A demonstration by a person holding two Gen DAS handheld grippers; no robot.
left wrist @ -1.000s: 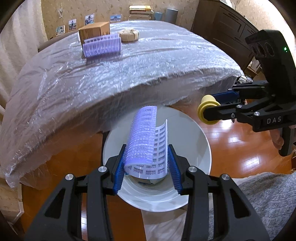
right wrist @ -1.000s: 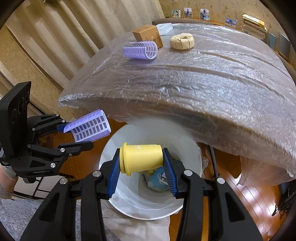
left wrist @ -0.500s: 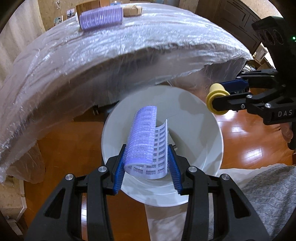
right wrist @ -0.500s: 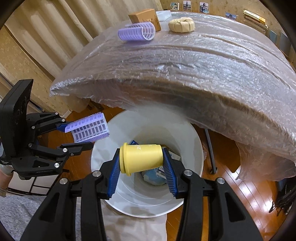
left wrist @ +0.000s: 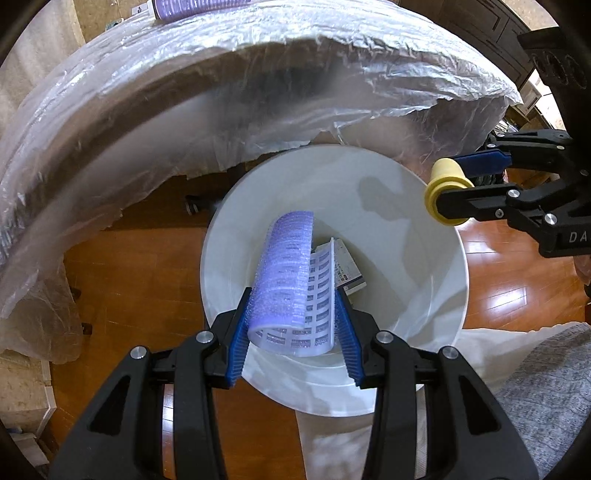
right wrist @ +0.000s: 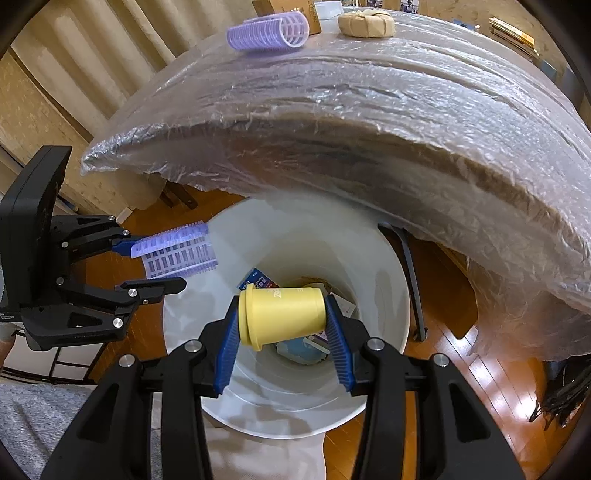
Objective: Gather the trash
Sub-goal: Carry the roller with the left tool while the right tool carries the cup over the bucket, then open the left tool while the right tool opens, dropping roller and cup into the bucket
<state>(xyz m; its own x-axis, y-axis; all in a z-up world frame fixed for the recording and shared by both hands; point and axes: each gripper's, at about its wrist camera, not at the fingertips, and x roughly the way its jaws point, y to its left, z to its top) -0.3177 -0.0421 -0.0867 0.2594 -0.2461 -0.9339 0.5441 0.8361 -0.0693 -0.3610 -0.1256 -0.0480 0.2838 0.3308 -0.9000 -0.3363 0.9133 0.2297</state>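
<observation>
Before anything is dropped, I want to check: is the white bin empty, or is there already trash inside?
Not empty. In the right wrist view, the white bin already holds a blue packet and other wrappers at its bottom.

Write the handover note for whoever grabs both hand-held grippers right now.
Left hand-held gripper: shut on a purple hair roller, above the white bin.
Right hand-held gripper: shut on a yellow cup, also over the bin.
Done: some trash already lies in the bin.
Left: release both; on the table remain a second purple roller, a brown box and a tan round packet.

Both hand-held grippers (left wrist: 291,332) (right wrist: 282,332) lower, nearer white bin (left wrist: 406,206)
</observation>
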